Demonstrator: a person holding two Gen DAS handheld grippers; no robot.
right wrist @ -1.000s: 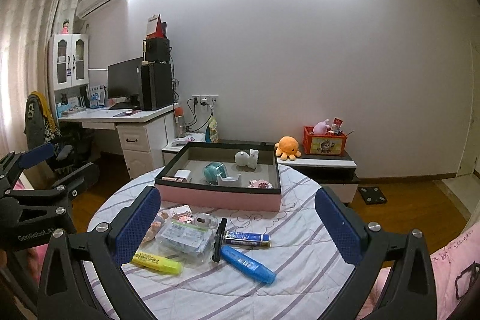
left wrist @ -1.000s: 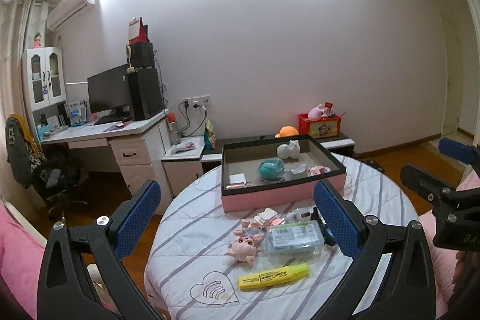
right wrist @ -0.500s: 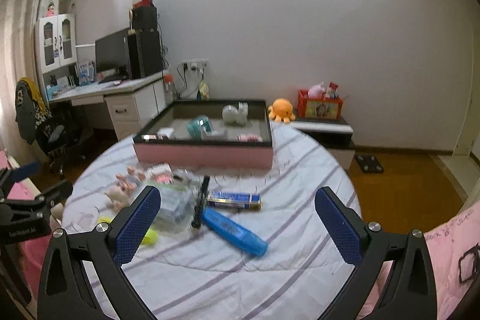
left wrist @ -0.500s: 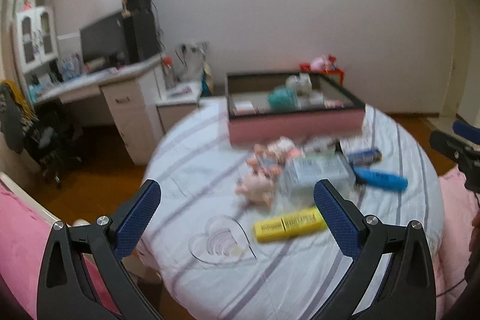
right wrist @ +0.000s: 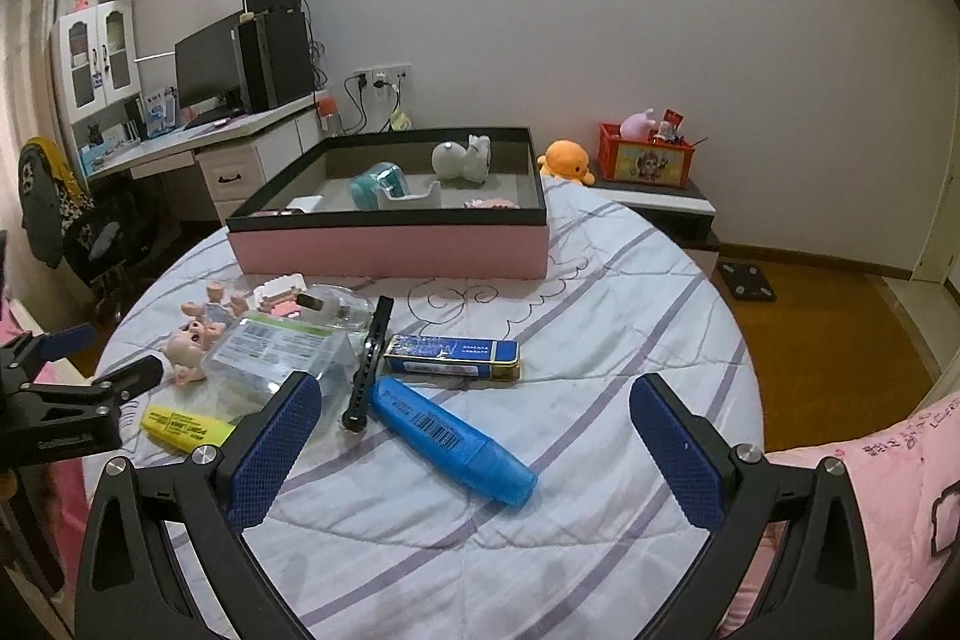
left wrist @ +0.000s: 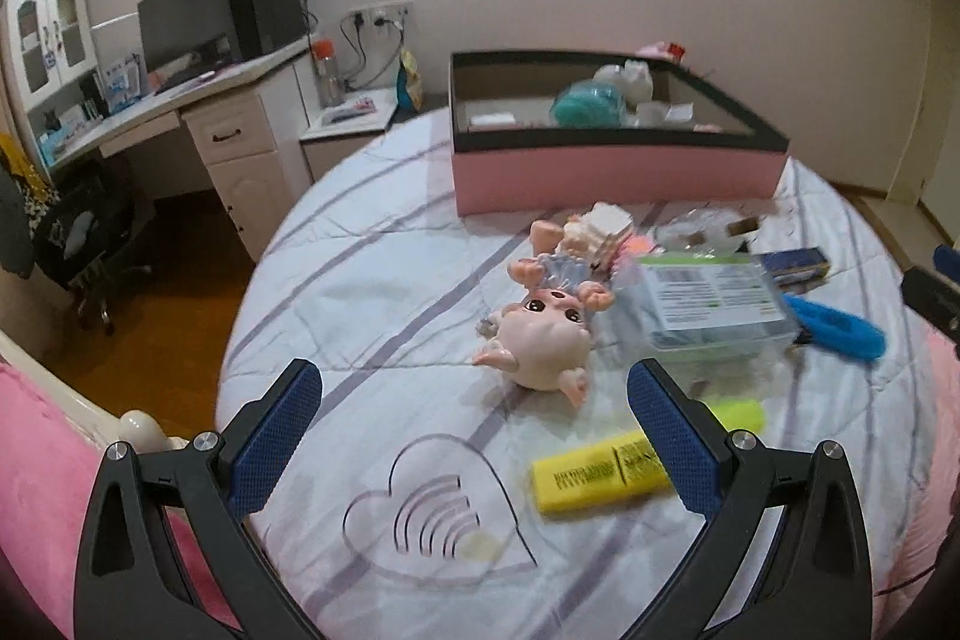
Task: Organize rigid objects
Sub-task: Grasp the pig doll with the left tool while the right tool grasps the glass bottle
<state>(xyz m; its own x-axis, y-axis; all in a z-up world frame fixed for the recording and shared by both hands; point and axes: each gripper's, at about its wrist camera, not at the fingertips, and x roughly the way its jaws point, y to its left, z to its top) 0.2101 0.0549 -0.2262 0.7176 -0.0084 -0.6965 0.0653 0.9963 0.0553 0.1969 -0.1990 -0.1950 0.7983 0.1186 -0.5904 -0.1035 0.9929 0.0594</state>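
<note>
The yellow marker [left wrist: 624, 466] and pig toy [left wrist: 543, 334] now lie just ahead of the left gripper [left wrist: 474, 436], which has dipped closer to the bed than a second ago. Both it and the right gripper [right wrist: 474, 445] hang wide open and empty, the blue marker [right wrist: 450, 439] just beyond the right one's fingers and the pink box [right wrist: 390, 244] farther off.

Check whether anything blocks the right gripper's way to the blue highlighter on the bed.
Nothing visible does. The blue highlighter lies uncovered on the striped bedspread just ahead of the open right gripper; the black pen lies beside its far end.
</note>
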